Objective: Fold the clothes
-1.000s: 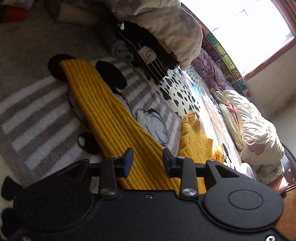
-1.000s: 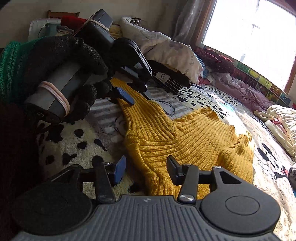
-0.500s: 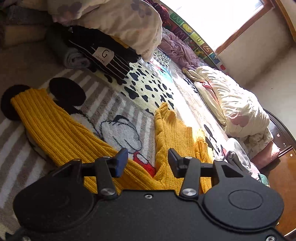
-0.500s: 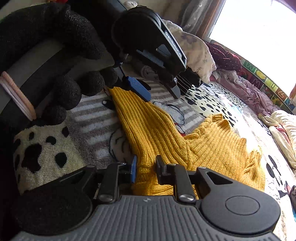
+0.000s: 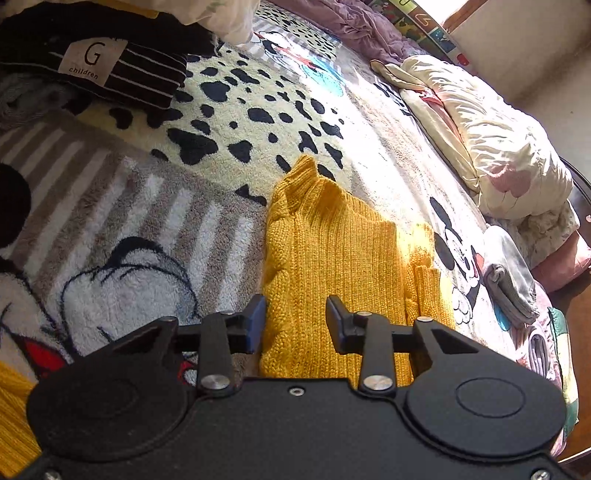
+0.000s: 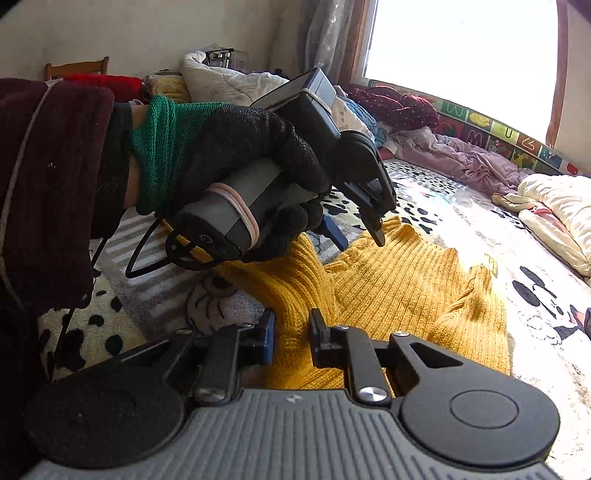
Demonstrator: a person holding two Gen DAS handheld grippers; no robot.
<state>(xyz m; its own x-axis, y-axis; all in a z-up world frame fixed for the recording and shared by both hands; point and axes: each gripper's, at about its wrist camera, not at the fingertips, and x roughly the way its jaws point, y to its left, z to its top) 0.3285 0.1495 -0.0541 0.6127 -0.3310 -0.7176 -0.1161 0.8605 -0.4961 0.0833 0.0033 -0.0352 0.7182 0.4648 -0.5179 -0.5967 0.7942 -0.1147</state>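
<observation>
A mustard-yellow ribbed knit sweater [image 5: 332, 251] lies on a cartoon-print fleece blanket [image 5: 229, 122]. My left gripper [image 5: 295, 321] is open just above the sweater's near edge, jaws apart with yellow knit between them. In the right wrist view the sweater [image 6: 399, 280] spreads across the blanket and the left gripper [image 6: 360, 234], held by a black-gloved hand [image 6: 251, 147], hovers over its upper edge. My right gripper [image 6: 291, 338] stands narrowly apart with a fold of the sweater's sleeve between its jaws; whether it pinches the knit is unclear.
A folded black striped garment with a "G children" label [image 5: 110, 70] lies at the back left. A cream quilt [image 5: 498, 140] and purple bedding [image 5: 354, 26] lie to the right by the window. A grey folded cloth [image 5: 513, 280] sits near the bed's edge.
My left gripper has swung right from the long sleeve to the sweater's body edge. My right gripper's jaws have closed from wide open to a narrow gap around the sleeve fold.
</observation>
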